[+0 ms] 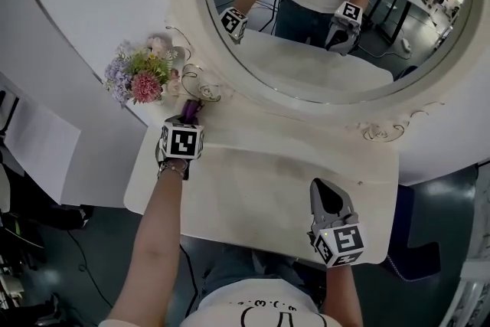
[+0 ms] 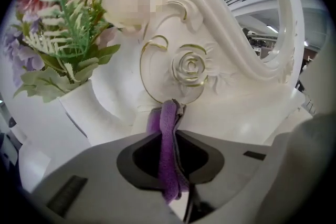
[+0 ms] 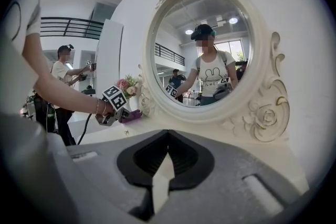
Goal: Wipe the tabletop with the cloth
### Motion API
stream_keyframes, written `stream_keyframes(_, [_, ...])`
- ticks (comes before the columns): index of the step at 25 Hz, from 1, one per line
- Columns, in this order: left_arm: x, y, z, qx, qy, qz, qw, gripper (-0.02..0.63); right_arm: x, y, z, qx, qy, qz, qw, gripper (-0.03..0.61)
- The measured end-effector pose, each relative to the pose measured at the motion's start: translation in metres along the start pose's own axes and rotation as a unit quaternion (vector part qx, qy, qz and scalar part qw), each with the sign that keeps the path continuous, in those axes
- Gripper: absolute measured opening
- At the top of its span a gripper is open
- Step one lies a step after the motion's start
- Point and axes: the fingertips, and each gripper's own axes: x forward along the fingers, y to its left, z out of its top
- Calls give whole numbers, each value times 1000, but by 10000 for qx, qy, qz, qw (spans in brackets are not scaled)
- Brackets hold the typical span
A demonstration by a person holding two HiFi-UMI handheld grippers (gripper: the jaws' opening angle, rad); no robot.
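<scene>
Left gripper (image 1: 189,117) jaws pinched tight on a purple cloth (image 2: 168,139), which sits at the back-left corner of the tabletop (image 1: 260,180), against the foot of the mirror frame (image 2: 220,23) and just beside the flower vase (image 2: 79,113). Right gripper (image 1: 324,188) jaws together, nothing between them, over the front-right edge. Best practice here, likely: press the cloth flat, sweep outward from the corner in overlapping passes, steer clear of the vase. Cloth is soft, napped, folded to a thick strip. Tabletop is smooth, glossy white with rounded edges; frame bears a carved rose (image 2: 189,68) with gilt lines.
</scene>
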Motion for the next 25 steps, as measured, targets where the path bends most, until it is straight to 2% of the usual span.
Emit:
stream_keyframes(12, [-4, -74, 7, 83, 39, 70, 9999, 63, -29, -59, -12, -90, 52, -84, 9999, 0])
stream_keyframes(25, [-6, -192, 23, 302, 2, -179, 9994, 63, -84, -130, -34, -51, 88, -225, 9997, 0])
